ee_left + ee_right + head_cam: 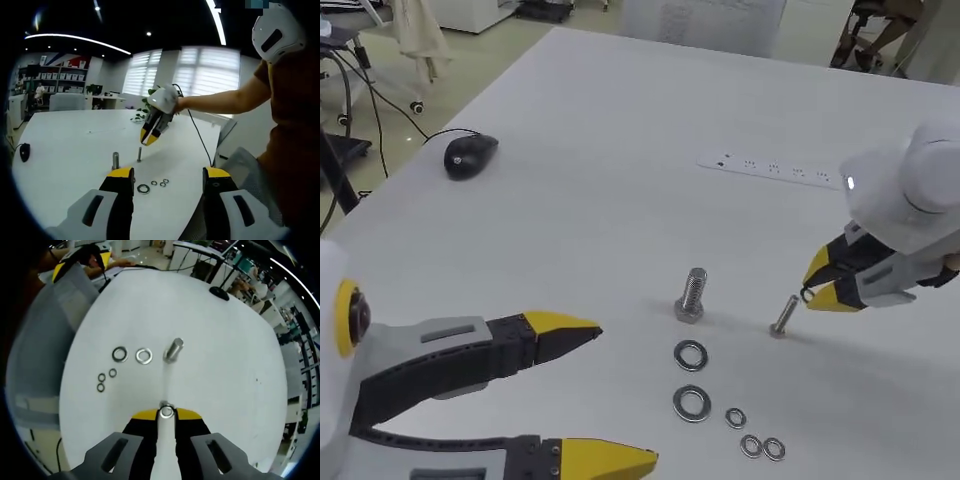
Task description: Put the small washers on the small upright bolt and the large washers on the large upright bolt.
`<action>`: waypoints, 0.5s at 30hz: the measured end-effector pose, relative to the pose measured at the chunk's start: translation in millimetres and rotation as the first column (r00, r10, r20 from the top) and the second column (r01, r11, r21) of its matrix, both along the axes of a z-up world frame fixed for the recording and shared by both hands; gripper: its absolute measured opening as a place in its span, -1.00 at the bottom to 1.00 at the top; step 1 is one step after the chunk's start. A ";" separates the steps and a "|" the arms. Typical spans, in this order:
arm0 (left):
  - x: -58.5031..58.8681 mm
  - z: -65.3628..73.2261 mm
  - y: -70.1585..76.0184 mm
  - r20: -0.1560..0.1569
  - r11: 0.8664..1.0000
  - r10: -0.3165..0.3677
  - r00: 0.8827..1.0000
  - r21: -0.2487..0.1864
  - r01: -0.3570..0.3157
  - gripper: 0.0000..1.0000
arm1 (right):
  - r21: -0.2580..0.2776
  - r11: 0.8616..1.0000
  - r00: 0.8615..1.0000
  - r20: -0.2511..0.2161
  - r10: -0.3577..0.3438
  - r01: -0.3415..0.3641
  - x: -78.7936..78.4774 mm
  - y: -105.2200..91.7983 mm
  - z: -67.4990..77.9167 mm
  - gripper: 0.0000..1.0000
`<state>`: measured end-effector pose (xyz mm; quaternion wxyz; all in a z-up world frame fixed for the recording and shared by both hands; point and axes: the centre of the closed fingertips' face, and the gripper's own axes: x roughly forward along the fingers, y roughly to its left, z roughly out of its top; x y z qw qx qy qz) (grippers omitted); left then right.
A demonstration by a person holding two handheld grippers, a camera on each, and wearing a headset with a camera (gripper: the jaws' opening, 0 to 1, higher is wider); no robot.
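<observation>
**Kid A:** What is on the far left?

**Kid B:** The left gripper [620,395], down at 7 o'clock on the white table [620,200]. Its jaws are wide apart and nothing is between them. They look just as wide in the left gripper view.

**Kid A:** And above it?

**Kid B:** A black mouse [470,155] at 10 o'clock, well apart from the bolts.

**Kid A:** Where are the bolts?

**Kid B:** The large bolt [692,295] stands up near the middle, and it is bare. A large washer [691,354] lies flat at its 6 o'clock. A second large washer [691,403] lies just past that one, at 6 o'clock too.

**Kid A:** And the little rings?

**Kid B:** Three small washers [751,445] lie flat and close together, at 5 o'clock from the large bolt.

**Kid A:** And further right?

**Kid B:** The small bolt [784,315] stands at 3 o'clock from the large bolt. The right gripper [817,283] hangs near its top, at 2 o'clock. Its jaws are narrow. They pinch the held washer [166,412], a small one, right at the yellow tips.

**Kid A:** Does that washer touch the bolt?

**Kid B:** I cannot tell.

**Kid A:** Anything behind?

**Kid B:** A white power strip [770,170], at 12 o'clock from the small bolt, further back.
</observation>
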<state>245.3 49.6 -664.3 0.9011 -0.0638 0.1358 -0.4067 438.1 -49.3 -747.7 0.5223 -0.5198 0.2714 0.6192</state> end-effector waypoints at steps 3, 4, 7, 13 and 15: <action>0.1 -0.7 1.3 -0.002 1.000 0.005 1.000 0.000 -0.005 0.09 | -0.009 1.000 1.000 0.003 0.004 -0.004 4.6 3.4 -1.9 -0.76; 0.0 -0.4 1.9 -0.002 1.000 0.008 1.000 -0.003 -0.008 0.09 | -0.015 1.000 1.000 -0.001 0.007 -0.007 5.2 4.2 -3.0 -0.76; -0.1 -0.9 3.2 -0.003 1.000 0.014 1.000 -0.006 -0.014 0.09 | -0.029 0.999 1.000 -0.007 0.014 -0.014 5.1 4.5 -6.3 -0.76; -0.5 -2.9 4.3 -0.008 1.000 0.020 1.000 -0.006 -0.020 0.09 | -0.043 0.999 1.000 -0.017 0.023 -0.024 4.7 4.7 -10.0 -0.76; -0.2 -2.9 4.7 -0.008 1.000 0.023 1.000 -0.007 -0.023 0.09 | -0.048 0.999 1.000 -0.019 0.023 -0.024 5.2 4.4 -11.8 -0.76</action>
